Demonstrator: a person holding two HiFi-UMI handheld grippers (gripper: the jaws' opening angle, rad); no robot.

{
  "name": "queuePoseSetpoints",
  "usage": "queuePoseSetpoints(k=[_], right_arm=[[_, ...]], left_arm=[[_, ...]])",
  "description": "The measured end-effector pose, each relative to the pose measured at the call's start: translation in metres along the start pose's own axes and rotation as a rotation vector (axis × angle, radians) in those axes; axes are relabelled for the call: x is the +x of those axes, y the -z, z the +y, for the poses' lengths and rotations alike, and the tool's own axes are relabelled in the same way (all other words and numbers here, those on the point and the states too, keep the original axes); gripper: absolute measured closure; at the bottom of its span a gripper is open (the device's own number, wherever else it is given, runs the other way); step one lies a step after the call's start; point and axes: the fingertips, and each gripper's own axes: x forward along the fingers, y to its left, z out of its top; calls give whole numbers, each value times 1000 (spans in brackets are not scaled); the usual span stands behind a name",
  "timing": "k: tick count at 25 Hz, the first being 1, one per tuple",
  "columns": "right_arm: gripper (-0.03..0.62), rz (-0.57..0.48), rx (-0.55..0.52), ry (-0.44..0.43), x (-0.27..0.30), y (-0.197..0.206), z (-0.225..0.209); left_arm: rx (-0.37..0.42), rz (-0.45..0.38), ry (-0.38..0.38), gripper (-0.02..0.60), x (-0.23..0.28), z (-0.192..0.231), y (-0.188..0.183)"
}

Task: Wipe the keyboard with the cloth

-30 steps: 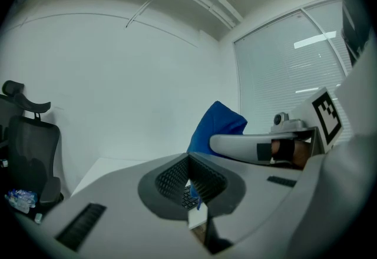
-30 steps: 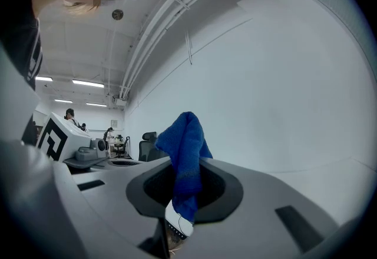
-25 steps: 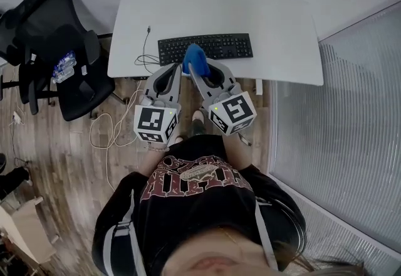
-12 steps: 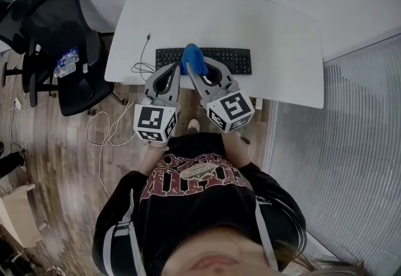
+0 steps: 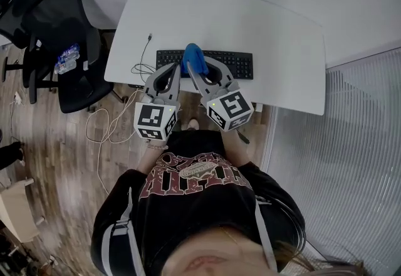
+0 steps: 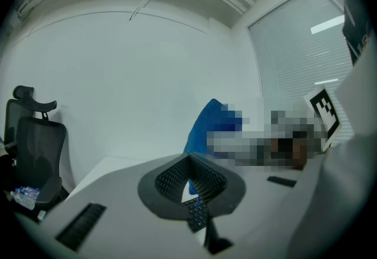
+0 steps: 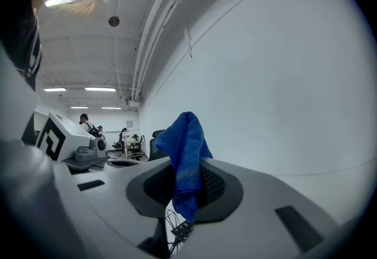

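A black keyboard [image 5: 225, 62] lies near the front edge of the white desk [image 5: 282, 36]. My right gripper [image 5: 193, 70] is shut on a blue cloth [image 5: 192, 56], which stands bunched up above the keyboard's left half. In the right gripper view the cloth [image 7: 185, 152] hangs between the jaws of that gripper [image 7: 187, 186], with keys showing below. My left gripper [image 5: 173, 69] hangs just left of the cloth at the keyboard's front edge, shut with nothing in it. The left gripper view shows this gripper [image 6: 189, 162] with the cloth [image 6: 206, 125] beyond it and keys [image 6: 197, 213] underneath.
A thin cable [image 5: 145, 55] runs from the keyboard's left end off the desk to loops on the wooden floor [image 5: 106, 133]. A black office chair [image 5: 56, 24] stands left of the desk. A blind-covered glass wall [image 5: 338, 143] runs along the right.
The right gripper has carried the cloth farther forward, from the keyboard's front edge to above its keys. The left gripper has kept beside it.
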Motion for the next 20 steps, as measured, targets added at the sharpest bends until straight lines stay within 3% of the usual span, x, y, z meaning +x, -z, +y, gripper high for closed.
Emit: queuePoseSetpoints(k=[10,20], right_arm=[[538,15,7,49,41,-1,-14],[539,51,26,107,86,17,-21]], left_arm=[[17,29,45,546,24,39,-3],[-17,102,49,546,33,102,27]])
